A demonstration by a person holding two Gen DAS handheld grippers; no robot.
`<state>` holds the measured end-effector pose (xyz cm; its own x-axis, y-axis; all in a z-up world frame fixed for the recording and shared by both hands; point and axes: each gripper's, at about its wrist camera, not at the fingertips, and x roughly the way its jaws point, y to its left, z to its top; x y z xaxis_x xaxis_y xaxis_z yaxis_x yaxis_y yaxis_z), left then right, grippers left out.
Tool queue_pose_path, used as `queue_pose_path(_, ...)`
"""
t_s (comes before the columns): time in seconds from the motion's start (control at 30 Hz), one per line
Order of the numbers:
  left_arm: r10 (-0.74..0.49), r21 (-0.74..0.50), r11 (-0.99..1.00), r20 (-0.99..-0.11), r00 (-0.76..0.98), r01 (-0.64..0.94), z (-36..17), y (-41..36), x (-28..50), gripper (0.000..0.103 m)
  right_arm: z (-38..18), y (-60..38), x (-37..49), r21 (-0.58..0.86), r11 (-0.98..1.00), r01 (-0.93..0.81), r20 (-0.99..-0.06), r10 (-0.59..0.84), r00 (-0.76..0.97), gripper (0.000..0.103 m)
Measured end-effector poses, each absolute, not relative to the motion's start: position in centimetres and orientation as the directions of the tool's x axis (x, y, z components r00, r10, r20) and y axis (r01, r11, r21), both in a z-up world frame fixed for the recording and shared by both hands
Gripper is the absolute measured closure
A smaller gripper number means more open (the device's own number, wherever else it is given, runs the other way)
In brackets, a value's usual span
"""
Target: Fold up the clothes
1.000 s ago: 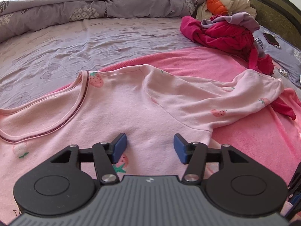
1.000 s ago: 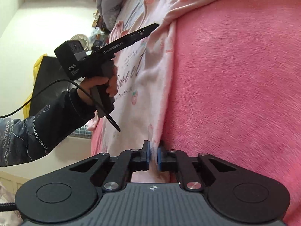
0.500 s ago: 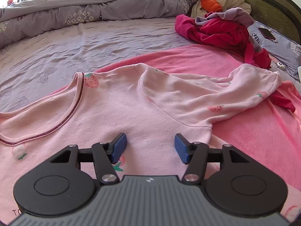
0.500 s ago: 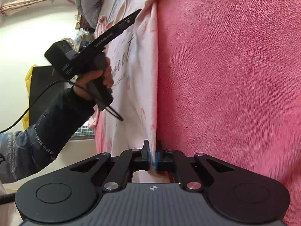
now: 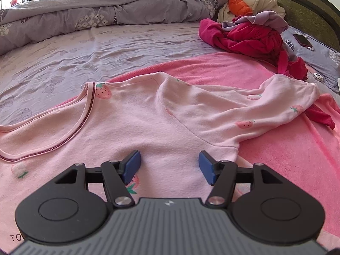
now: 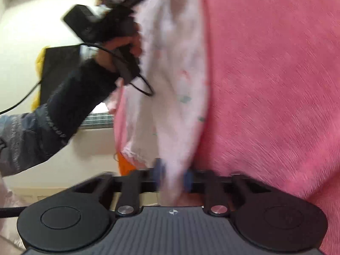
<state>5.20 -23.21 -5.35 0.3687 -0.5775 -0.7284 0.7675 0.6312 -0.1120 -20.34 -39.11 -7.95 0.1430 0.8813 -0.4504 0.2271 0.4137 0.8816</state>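
Pink strawberry top (image 5: pixel 131 127): spread on pink blanket (image 5: pixel 286 159). Left gripper (image 5: pixel 170 165): jaws apart, empty, above chest. Right gripper (image 6: pixel 173 176): clamped on top's edge, cloth rising toward 12 o'clock.

Pale pink strawberry-print shirt (image 5: pixel 148 127) on hot-pink blanket (image 5: pixel 286 153), grey floral duvet (image 5: pixel 106 10)

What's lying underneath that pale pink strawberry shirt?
A bright pink fleecy blanket shows around the strawberry shirt, over a grey patterned bedsheet. Whatever lies directly beneath the shirt is covered.
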Motion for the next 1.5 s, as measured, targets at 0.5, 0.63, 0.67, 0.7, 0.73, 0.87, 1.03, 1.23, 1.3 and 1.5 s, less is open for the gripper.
queue_pose_path(0.5, -0.584, -0.124, 0.640, -0.720, 0.375, 0.758, -5.0, -22.9, 5.3, 0.040, -6.5, -41.7, -24.1, 0.783, 0.568, 0.255, -0.596, 0.801, 0.045, 0.097)
queue_pose_path(0.63, -0.582, -0.130, 0.671, -0.703, 0.409, 0.730, -2.9, -21.1, 5.2, 0.040, -6.5, -40.5, -26.2, 0.671, 0.707, 0.223, -0.689, 0.706, -0.165, 0.092)
queue_pose_path(0.67, -0.584, -0.129, 0.677, -0.693, 0.423, 0.724, -2.2, -20.3, 5.1, 0.040, -5.7, -40.3, -26.6, 0.639, 0.741, 0.207, -0.722, 0.670, -0.170, 0.092)
queue_pose_path(0.7, -0.574, -0.107, 0.689, -0.684, 0.450, 0.717, -1.4, -19.3, 4.6, 0.040, -4.9, -40.1, -27.0, 0.605, 0.773, 0.190, -0.754, 0.633, -0.174, 0.091)
queue_pose_path(0.73, -0.563, -0.076, 0.697, -0.674, 0.478, 0.713, -0.7, -18.0, 3.8, 0.040, -4.1, -39.9, -27.4, 0.570, 0.803, 0.173, -0.784, 0.595, -0.177, 0.091)
queue_pose_path(0.87, -0.521, 0.026, 0.705, -0.660, 0.542, 0.709, 1.3, -12.6, 0.2, 0.040, 1.9, -36.6, -24.6, 0.509, 0.860, -0.030, -0.860, 0.509, 0.034, 0.063)
queue_pose_path(1.03, -0.423, -0.003, 0.743, -0.778, 0.465, 0.670, -0.1, -6.5, -4.8, 0.040, 4.5, -29.8, -17.8, 0.294, 0.921, -0.256, -0.844, 0.376, 0.383, 0.060)
queue_pose_path(1.23, -0.356, -0.001, 0.757, -0.840, 0.410, 0.654, -1.8, 0.1, -13.1, 0.040, 0.6, -22.3, -15.3, 0.048, 0.918, -0.393, -0.833, 0.254, 0.492, 0.058)
queue_pose_path(1.3, -0.337, -0.021, 0.783, -0.854, 0.396, 0.621, -1.4, 2.5, -15.0, 0.040, -0.2, -23.3, -19.3, -0.010, 0.912, -0.411, -0.856, 0.204, 0.474, 0.057)
queue_pose_path(1.5, -0.281, -0.022, 0.802, -0.896, 0.345, 0.597, 0.1, 5.3, -18.3, 0.039, 1.0, -26.1, -25.9, 0.009, 0.923, -0.384, -0.984, 0.076, 0.159, 0.057)
